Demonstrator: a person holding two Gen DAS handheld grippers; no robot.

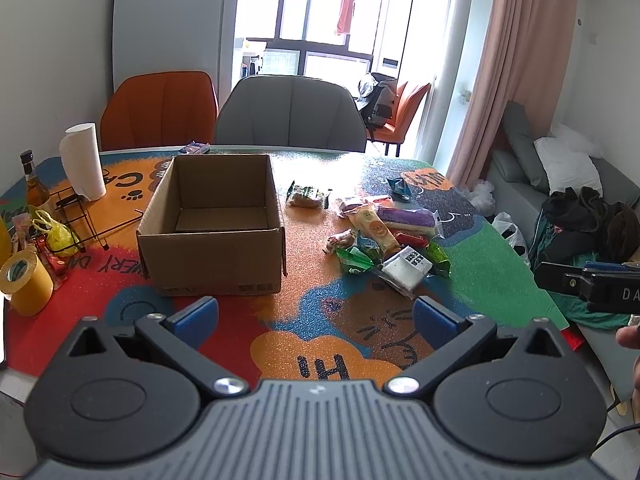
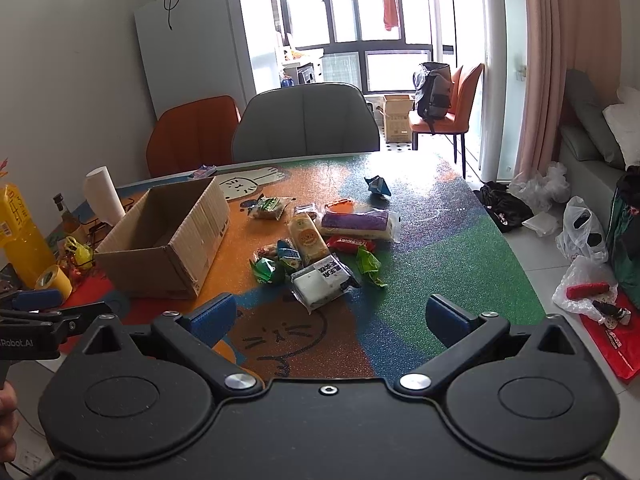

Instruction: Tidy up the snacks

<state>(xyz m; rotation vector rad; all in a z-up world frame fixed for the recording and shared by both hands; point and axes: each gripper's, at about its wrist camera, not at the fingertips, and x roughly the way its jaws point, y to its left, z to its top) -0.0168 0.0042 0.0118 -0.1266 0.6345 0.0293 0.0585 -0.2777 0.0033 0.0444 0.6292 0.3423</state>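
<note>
While both tools hang short of the table's near edge, neither holds anything: the left gripper (image 1: 316, 314) has its blue pads spread wide, and the right gripper (image 2: 332, 314) stands released the same way. The snack pile (image 2: 320, 248) lies loose on the table (image 2: 432, 280), right of centre and ahead of both tools. The cardboard box (image 1: 212, 220) sits open and apparently empty toward the left side, well apart from the pile.

Nearest the near edge is the white packet (image 2: 322, 280), almost straight ahead of the right gripper and slightly left of its centre line. Its long axis runs diagonally, from near-left to far-right. From the left gripper the same packet (image 1: 406, 270) lies ahead and to the right, farther off. The right gripper is judged the nearer. Packets overlap in the pile, so the white one's lower edge possibly rests on a neighbour.
</note>
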